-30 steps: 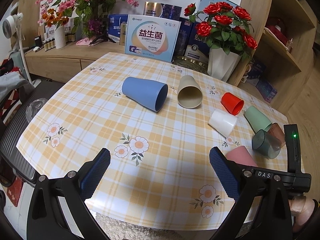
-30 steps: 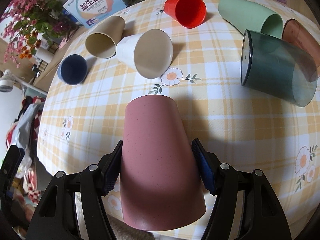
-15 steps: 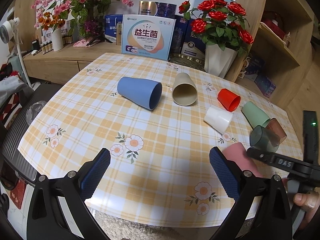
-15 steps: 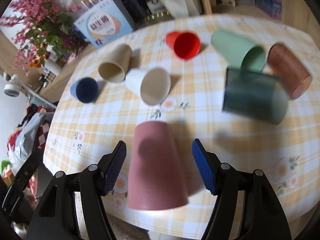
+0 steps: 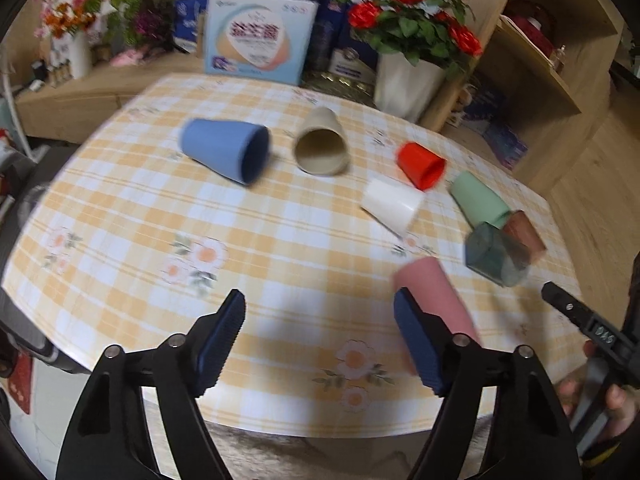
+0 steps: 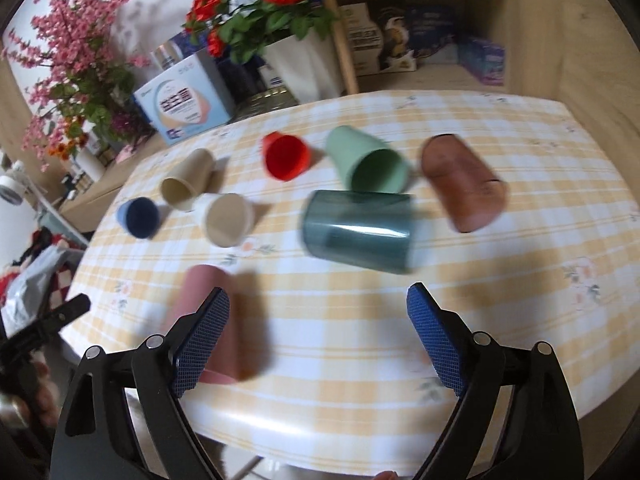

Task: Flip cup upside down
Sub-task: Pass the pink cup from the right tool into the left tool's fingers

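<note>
A pink cup (image 5: 436, 300) stands upside down near the table's front edge; it also shows in the right wrist view (image 6: 208, 312), behind my right gripper's left finger. My right gripper (image 6: 318, 338) is open and empty, drawn back from the pink cup. My left gripper (image 5: 320, 344) is open and empty above the front edge. Several cups lie on their sides: blue (image 5: 224, 150), beige (image 5: 322, 146), white (image 5: 392, 206), red (image 5: 420, 166), green (image 5: 478, 200), dark teal (image 6: 358, 230), brown (image 6: 462, 184).
The round table has a yellow plaid cloth (image 5: 280, 248). A rose pot (image 5: 408, 76) and a boxed product (image 5: 258, 40) stand at the back edge. A wooden shelf unit (image 5: 560, 60) is at the right. The other gripper's body (image 5: 592, 332) shows at right.
My right gripper let go of the pink cup, opened wide and pulled back and to the right. The pink cup now stands upside down. My left gripper shifted slightly.
</note>
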`<state>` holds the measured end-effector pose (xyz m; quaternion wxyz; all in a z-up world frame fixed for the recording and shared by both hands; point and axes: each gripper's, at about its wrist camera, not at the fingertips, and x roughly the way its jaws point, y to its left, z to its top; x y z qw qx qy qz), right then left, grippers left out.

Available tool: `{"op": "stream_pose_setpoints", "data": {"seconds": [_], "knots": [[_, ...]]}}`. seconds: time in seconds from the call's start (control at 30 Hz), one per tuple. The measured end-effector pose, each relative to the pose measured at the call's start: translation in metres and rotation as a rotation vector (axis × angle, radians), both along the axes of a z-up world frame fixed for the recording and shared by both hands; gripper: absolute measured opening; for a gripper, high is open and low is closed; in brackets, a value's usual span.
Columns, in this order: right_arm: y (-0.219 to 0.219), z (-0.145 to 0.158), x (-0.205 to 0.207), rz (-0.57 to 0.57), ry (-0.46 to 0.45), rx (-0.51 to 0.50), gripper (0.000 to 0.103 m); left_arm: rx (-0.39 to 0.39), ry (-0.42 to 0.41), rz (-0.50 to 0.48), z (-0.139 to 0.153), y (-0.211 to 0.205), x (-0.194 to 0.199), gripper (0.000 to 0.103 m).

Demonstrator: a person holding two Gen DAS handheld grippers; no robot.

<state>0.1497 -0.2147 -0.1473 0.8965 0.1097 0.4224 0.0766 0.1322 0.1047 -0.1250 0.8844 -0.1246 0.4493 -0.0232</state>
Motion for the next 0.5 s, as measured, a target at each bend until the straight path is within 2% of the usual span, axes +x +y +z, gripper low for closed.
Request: {"op": "stream_pose_setpoints", "data": {"seconds": [0.13, 0.37, 0.5], "knots": [[-0.022, -0.007, -0.006, -0.032, -0.033, -0.016, 0.087, -0.051, 0.065, -0.053, -0.007, -0.020, 0.014, 0.065], [-0.051, -0.023, -0.004, -0.080, 0.010, -0.008, 0.087, -0.188, 0.206, -0.102, -0.025, -0.053, 0.053, 0.064], [-0.064, -0.024, -0.006, -0.106, 0.009, -0.021, 0.087, -0.206, 0.262, -0.089, -0.037, -0.061, 0.077, 0.064]]}}
